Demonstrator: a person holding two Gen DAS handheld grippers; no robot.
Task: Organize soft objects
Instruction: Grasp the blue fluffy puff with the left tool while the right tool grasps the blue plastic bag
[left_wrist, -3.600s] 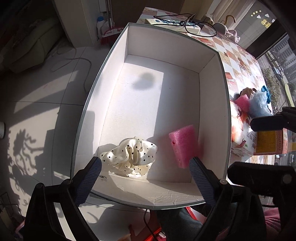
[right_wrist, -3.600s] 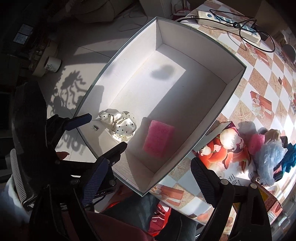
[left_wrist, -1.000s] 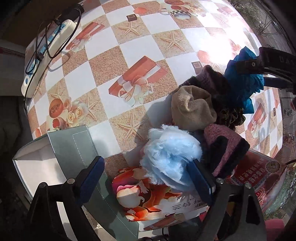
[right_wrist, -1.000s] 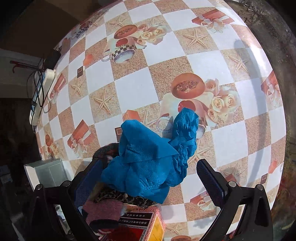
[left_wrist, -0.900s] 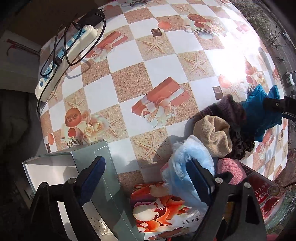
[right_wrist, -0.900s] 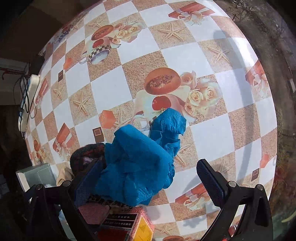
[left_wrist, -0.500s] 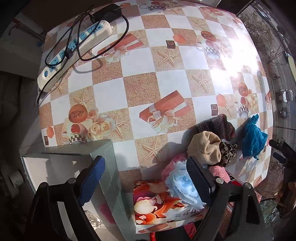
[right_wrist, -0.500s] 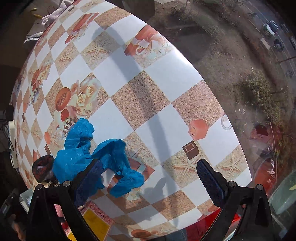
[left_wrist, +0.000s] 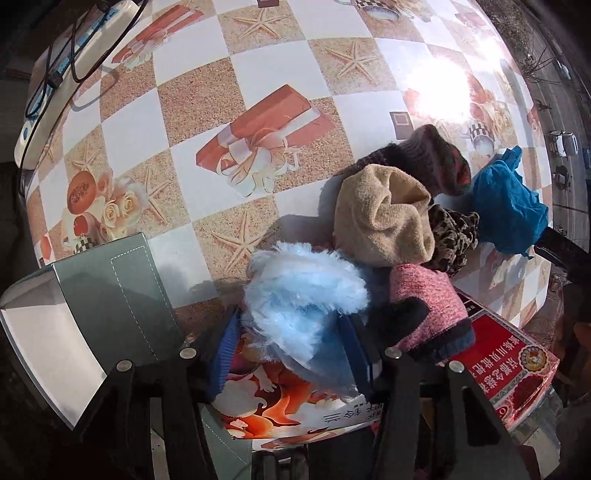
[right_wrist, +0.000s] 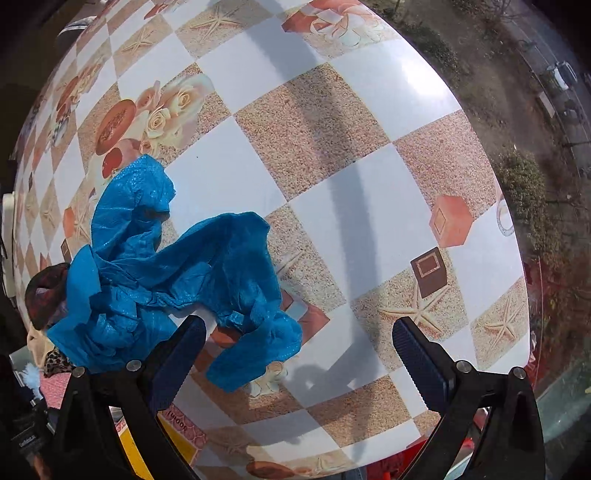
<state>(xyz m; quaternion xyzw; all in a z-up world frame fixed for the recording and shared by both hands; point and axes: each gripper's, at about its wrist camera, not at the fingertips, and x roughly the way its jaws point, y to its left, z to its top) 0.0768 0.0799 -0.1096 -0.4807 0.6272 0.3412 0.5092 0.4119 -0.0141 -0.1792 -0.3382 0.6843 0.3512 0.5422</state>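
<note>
Closing, left gripper (left_wrist: 291, 350) fingers now pinch the blue fluffy ball (left_wrist: 306, 295); right gripper (right_wrist: 299, 354) gapes empty.

You are in a home, prob. a living or dining room: the table (left_wrist: 258, 66) has an oilcloth w/ roses, starfish & gift boxes, a power strip (left_wrist: 70, 66) lies at its edge, and a big window (right_wrist: 546, 110) beside it shows a street w/ cars.
</note>
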